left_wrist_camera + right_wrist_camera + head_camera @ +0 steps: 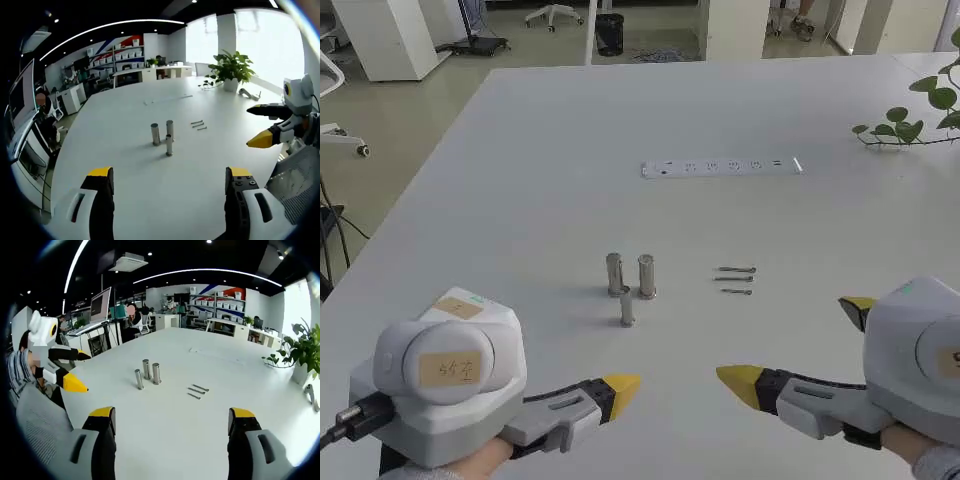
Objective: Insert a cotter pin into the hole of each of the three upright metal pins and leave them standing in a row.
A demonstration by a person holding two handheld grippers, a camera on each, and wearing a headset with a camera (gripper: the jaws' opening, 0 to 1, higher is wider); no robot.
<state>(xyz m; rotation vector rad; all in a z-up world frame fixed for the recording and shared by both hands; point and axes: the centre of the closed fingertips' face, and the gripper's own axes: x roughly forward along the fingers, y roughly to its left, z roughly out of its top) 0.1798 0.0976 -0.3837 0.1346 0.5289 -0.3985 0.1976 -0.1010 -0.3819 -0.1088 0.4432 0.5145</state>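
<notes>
Three short upright metal pins stand close together mid-table: one at the back left (614, 274), one at the back right (646, 276), and a smaller one in front (627, 306). To their right lie three thin cotter pins (735, 280), side by side and flat on the table. My left gripper (170, 172) is open and empty near the table's front edge, and the pins (164, 135) stand well ahead of it. My right gripper (798, 345) is also open and empty, at the front right. The pins (147, 372) and cotter pins (196, 390) lie ahead of it.
A white power strip (722, 167) lies across the table (520, 200) beyond the pins. A leafy plant (920, 110) reaches in at the far right edge. Bare tabletop surrounds the pins. Office chairs and desks stand beyond the table.
</notes>
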